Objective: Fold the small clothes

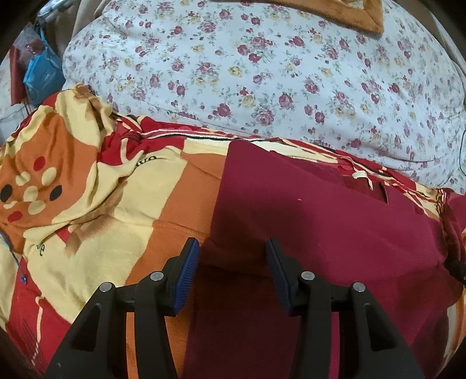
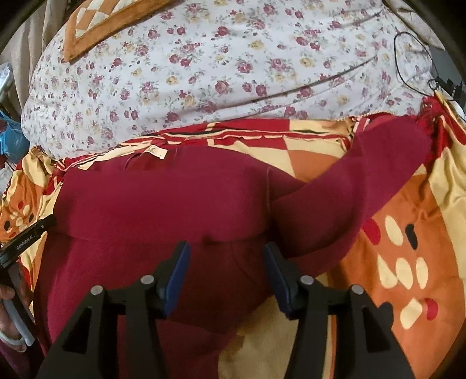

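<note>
A dark red garment [image 1: 320, 210] lies spread on a patterned blanket. In the right wrist view its upper part [image 2: 163, 201] is folded over the lower part, with a cream label [image 2: 155, 151] at the far edge and one sleeve [image 2: 364, 175] stretching up to the right. My left gripper [image 1: 232, 245] hovers over the garment's left edge, its blue pads apart with nothing pressed between them. My right gripper [image 2: 226, 246] stands open just above the fold's near edge, and only loose cloth shows below the gap.
The blanket [image 1: 102, 204] is orange, cream and red. Behind it lies a white floral quilt [image 1: 262, 73] with a brown-edged cushion [image 1: 349, 14] on top. A blue bag [image 1: 43, 73] is at far left. A black cable [image 2: 407, 58] runs at far right.
</note>
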### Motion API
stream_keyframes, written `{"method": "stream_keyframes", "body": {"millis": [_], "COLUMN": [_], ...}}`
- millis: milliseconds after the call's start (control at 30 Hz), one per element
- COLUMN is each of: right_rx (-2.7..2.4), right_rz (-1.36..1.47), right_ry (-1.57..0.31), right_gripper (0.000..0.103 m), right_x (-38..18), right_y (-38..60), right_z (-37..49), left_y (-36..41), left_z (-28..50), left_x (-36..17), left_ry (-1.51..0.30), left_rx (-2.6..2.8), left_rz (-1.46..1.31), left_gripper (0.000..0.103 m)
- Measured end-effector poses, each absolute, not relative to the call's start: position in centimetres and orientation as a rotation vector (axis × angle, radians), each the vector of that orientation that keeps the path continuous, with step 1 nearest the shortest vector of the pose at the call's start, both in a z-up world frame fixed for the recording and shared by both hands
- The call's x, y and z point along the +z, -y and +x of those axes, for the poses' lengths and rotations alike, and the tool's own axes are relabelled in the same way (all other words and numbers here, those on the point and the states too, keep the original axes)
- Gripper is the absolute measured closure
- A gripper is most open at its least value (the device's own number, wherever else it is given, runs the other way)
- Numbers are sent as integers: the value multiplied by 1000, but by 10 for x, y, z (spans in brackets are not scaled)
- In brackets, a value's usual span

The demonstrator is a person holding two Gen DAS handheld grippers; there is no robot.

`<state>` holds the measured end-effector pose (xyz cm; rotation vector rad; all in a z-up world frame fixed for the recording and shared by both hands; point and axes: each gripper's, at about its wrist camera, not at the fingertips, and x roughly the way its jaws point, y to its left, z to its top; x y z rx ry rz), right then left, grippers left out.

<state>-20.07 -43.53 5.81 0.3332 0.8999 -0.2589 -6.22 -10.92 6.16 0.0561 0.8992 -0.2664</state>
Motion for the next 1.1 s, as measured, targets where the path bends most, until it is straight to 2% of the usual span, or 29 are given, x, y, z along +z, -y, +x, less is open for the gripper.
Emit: {"method": "stream_keyframes", "body": {"millis": [133,467,767,933,1100], "right_rx": [-248,-91,-72,-90,-108], "right_rz": [335,274,287,302,321], "right_ry": [-895,-923,-944,-937,-923], "right_gripper": [43,42,42,41,41], "right_x": [61,61,50,47,50], "right_y": [430,381,375,380,385], "right_z": [-198,-170,-168,-165,-162], "left_y": [97,60,92,89,56], "left_z": [-58,-45,-52,-35,-23], "left_x": [60,55,41,41,30], "left_ry": [-922,-1042,-1092,-1000,-1010], "left_rx": [-251,-267,-369,-298,-265], "left_rz": [23,-81,122,29,-215], "left_gripper": [66,66,66,66,77]}}
